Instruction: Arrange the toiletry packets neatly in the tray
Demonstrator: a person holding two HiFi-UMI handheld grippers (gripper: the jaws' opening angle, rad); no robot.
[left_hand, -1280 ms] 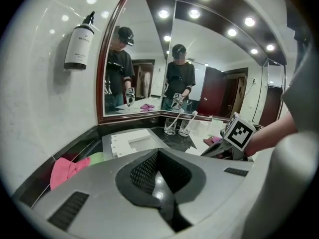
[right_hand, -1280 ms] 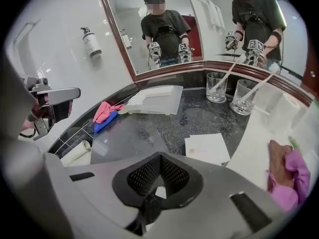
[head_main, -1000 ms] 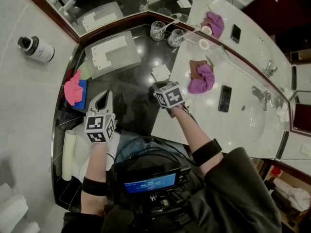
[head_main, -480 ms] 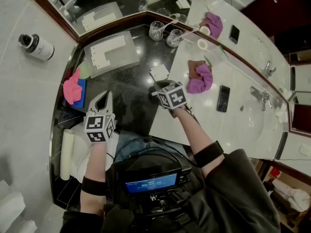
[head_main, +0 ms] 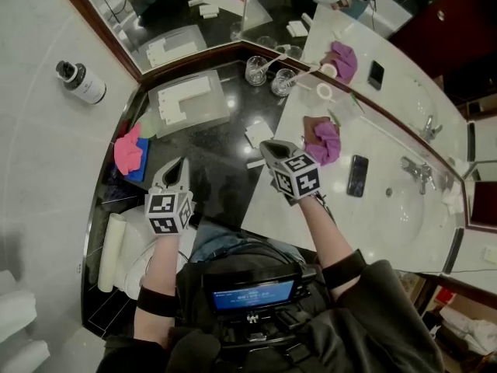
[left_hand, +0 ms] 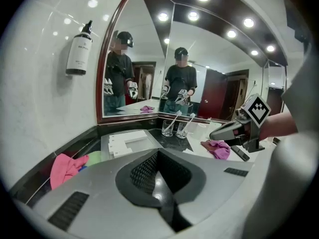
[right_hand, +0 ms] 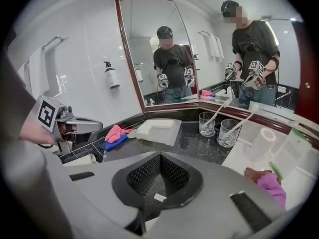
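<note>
White toiletry packets (head_main: 182, 92) are noted already laid in an L-shaped group inside the translucent tray (head_main: 211, 112), which stands on the black polished counter (head_main: 210, 150) near the mirror corner. One flat square packet (head_main: 258, 134) is seen loose on the counter, well apart from the tray, and a smaller strip packet (head_main: 255, 163) lies just beside the right gripper (head_main: 267, 146). Both the left gripper (head_main: 180, 163) and the right gripper are observed with jaws pressed together and nothing between them.

The loose packets are judged light, thin and flexible, and likely to skid on the glossy stone. Little height is offered for a pinch, so a hold across a short edge is advised, with the jaws brought low and near level. Crushing is considered a minor risk; slipping away under a closing jaw is the greater one.
</note>
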